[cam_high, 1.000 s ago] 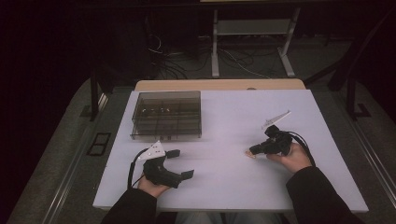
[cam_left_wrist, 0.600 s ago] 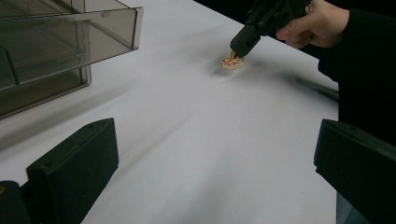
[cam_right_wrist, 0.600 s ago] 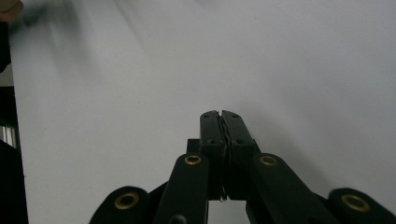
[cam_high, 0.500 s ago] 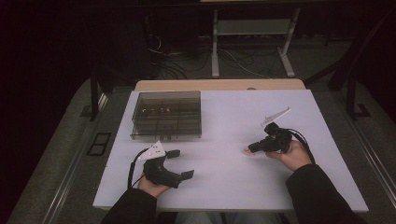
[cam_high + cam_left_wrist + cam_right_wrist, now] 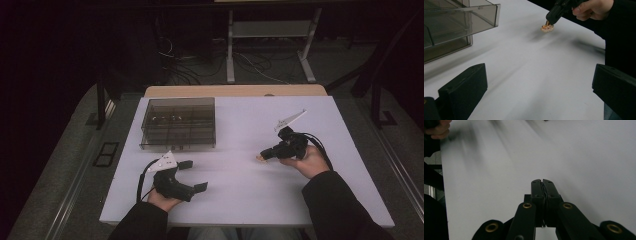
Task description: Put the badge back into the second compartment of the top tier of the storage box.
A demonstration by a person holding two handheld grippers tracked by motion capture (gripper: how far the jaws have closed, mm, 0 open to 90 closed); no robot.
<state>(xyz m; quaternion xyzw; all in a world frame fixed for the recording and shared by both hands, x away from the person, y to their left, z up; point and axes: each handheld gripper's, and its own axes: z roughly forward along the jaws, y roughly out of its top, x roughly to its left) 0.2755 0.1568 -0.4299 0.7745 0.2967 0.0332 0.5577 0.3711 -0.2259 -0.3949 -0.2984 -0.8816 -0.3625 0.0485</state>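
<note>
Dim room, white table (image 5: 240,200), cabled floor (image 5: 200,70)

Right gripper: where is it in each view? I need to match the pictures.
High view: the right gripper is right of centre, tip pointing left.
Left gripper view: at the top, right of centre, tip down, pinching a small tan piece.
Right gripper view: bottom centre, its own jaws shut together.
Shared landmark: the white tabletop.

A small pale-orange piece (image 5: 547,28) hangs pinched at the right gripper (image 5: 262,157) tip, above the white table (image 5: 240,200).
</note>
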